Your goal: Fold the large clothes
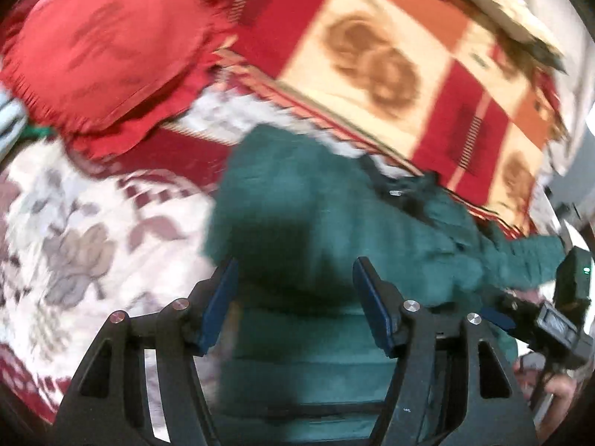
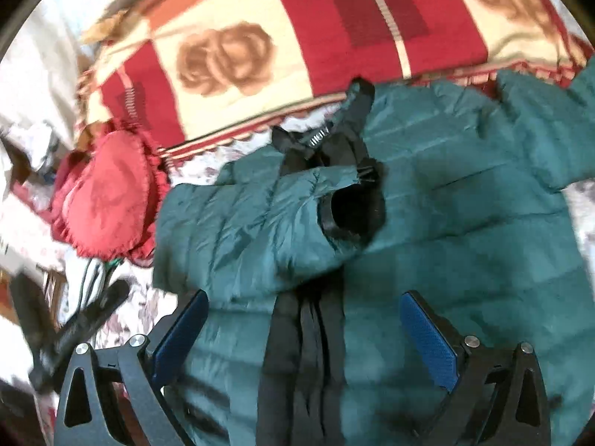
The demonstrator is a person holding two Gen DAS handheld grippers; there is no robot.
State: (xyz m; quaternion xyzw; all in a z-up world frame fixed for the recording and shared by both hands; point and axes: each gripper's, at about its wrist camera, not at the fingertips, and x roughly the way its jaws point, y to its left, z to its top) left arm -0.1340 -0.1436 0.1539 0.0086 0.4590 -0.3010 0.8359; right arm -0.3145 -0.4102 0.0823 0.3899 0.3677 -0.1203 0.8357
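Both claws, left claw [image 1: 295,297] and right claw [image 2: 303,330], are hanging wide and empty over the green jacket [image 2: 446,223]; I'd be pinching its hem evenly before folding.

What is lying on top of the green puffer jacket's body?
One sleeve is folded across the green puffer jacket, its black-lined cuff facing up. A black strip lies below it. What the sleeve covers cannot be seen.

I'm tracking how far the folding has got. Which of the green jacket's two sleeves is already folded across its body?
The sleeve on the picture's left, beside the red cushion: it lies across the jacket, its black-lined cuff near the middle. The other sleeve stretches outward at upper right.
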